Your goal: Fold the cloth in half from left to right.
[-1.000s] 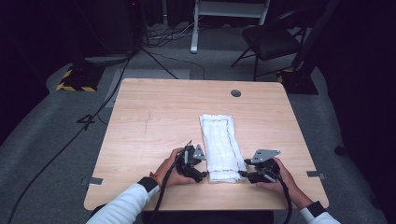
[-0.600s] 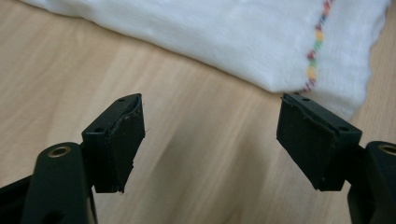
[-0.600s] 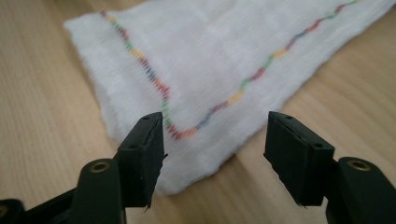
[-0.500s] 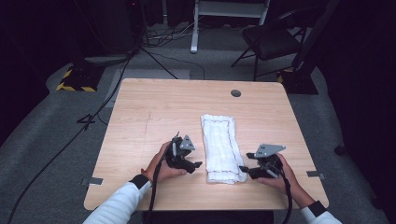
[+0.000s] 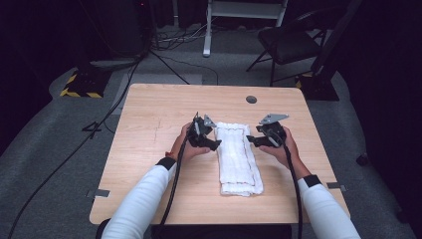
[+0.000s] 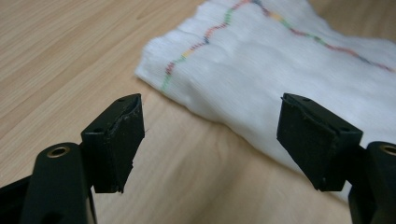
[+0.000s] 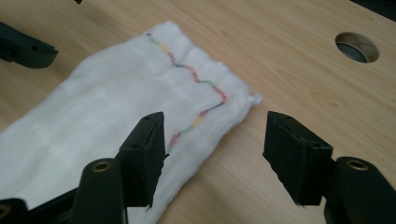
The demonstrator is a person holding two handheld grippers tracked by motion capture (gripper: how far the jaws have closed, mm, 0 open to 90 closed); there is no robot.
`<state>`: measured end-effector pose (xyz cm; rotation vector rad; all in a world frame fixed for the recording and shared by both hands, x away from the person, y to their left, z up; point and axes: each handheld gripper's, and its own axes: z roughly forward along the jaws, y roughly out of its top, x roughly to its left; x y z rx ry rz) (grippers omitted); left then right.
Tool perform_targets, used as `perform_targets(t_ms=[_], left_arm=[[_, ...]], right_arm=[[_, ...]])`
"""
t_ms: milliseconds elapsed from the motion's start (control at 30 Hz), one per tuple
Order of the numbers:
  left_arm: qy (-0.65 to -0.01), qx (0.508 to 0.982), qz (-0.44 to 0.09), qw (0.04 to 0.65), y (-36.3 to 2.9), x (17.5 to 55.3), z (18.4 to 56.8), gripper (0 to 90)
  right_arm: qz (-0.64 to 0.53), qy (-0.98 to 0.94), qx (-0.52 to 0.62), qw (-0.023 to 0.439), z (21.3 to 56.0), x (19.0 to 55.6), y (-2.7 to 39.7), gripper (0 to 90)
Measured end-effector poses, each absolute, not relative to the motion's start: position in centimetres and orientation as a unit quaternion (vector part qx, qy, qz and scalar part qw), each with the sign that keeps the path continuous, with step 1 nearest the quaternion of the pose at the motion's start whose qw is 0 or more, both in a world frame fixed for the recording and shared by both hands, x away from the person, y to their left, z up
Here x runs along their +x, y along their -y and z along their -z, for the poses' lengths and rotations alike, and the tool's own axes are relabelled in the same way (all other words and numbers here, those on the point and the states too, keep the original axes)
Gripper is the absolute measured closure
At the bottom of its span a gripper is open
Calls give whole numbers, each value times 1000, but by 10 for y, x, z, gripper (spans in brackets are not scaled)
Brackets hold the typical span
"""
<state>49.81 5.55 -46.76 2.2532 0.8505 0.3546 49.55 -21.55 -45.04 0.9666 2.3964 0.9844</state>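
Two hand-held grippers flank the far end of the folded white towel (image 5: 238,157), one on each side. You have the left hand-held gripper (image 5: 211,144) just beside the towel's left edge and the right hand-held gripper (image 5: 252,141) just beside its right edge, both tips turned inward toward the cloth. That placement reads as a set-up to take the two far corners together. Both pairs of jaws stand spread with nothing between them. The right ones have been opening and hang above the corner with the coloured zigzag stitching (image 7: 196,79), not pressing on it.

The towel lies flat in the right-of-middle part of the tabletop (image 5: 149,129). Its long axis runs from your edge away toward the far edge, and the stitched short end points away from you, toward the round cable hole (image 5: 251,99).
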Motion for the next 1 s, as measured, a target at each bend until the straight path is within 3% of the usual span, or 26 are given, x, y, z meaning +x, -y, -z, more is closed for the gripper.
perform_targets(t_ms=[333, 833, 933, 1000], left_arm=[[-372, 851, -118, 352, -46, 532, 483, 221], [-377, 857, -110, 334, -36, 542, 496, 169], [-365, 862, -106, 336, -36, 542, 495, 234], [-353, 868, -94, 336, -34, 542, 492, 336]], right_arm=[[-322, -853, 376, 166, 471, 534, 199, 392], [-328, -843, 406, 132, 489, 544, 197, 407], [-335, -845, 398, 125, 489, 542, 196, 545], [-337, -848, 392, 118, 488, 541, 194, 647]])
